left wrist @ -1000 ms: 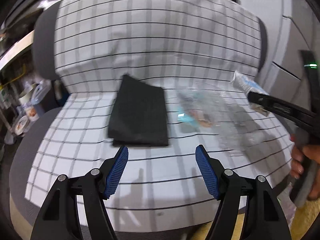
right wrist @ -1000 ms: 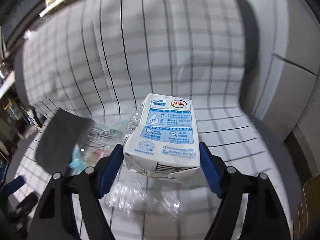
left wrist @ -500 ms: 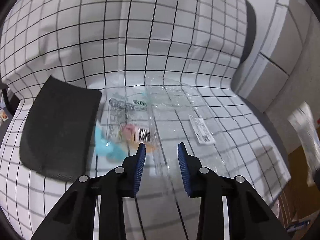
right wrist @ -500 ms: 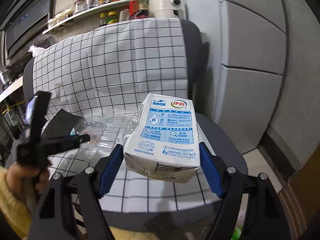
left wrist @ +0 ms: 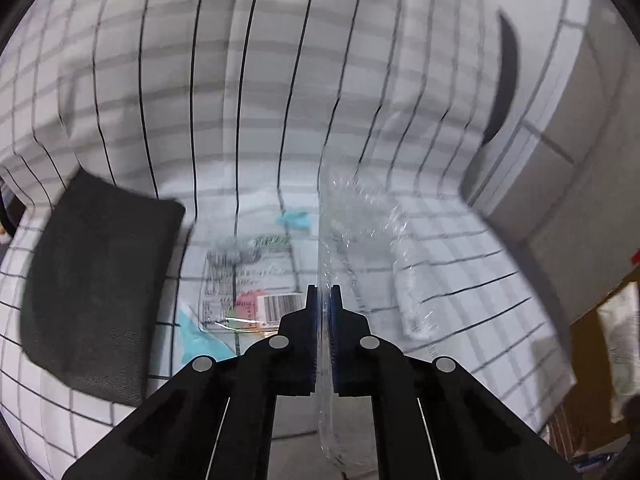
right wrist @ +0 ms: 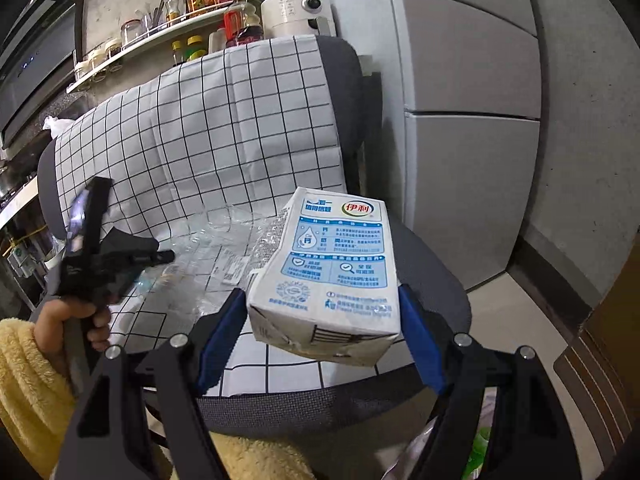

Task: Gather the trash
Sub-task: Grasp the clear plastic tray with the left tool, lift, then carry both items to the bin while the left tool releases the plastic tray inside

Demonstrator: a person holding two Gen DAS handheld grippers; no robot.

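Note:
My left gripper (left wrist: 324,296) is shut on the near edge of a crumpled clear plastic pack (left wrist: 360,232), which lies on the chair seat (left wrist: 460,280). The right wrist view shows the same left gripper (right wrist: 168,256), held by a hand (right wrist: 68,320), its tip at the clear pack (right wrist: 224,232). Left of it lie a printed wrapper with a barcode (left wrist: 248,292) and a teal scrap (left wrist: 196,340). My right gripper (right wrist: 320,300) is shut on a white and blue milk carton (right wrist: 332,272), held in the air past the seat's front right corner.
A black folded cloth (left wrist: 96,288) lies on the seat's left side. The chair's checked cover (right wrist: 240,120) runs up the backrest. A grey fridge (right wrist: 460,120) stands right of the chair. A shelf of bottles (right wrist: 180,12) sits behind. A crinkled bag (right wrist: 420,452) shows below my right gripper.
My left gripper moved right across the seat to the clear pack and closed on its edge. My right gripper drew back from the seat with the carton still in it.

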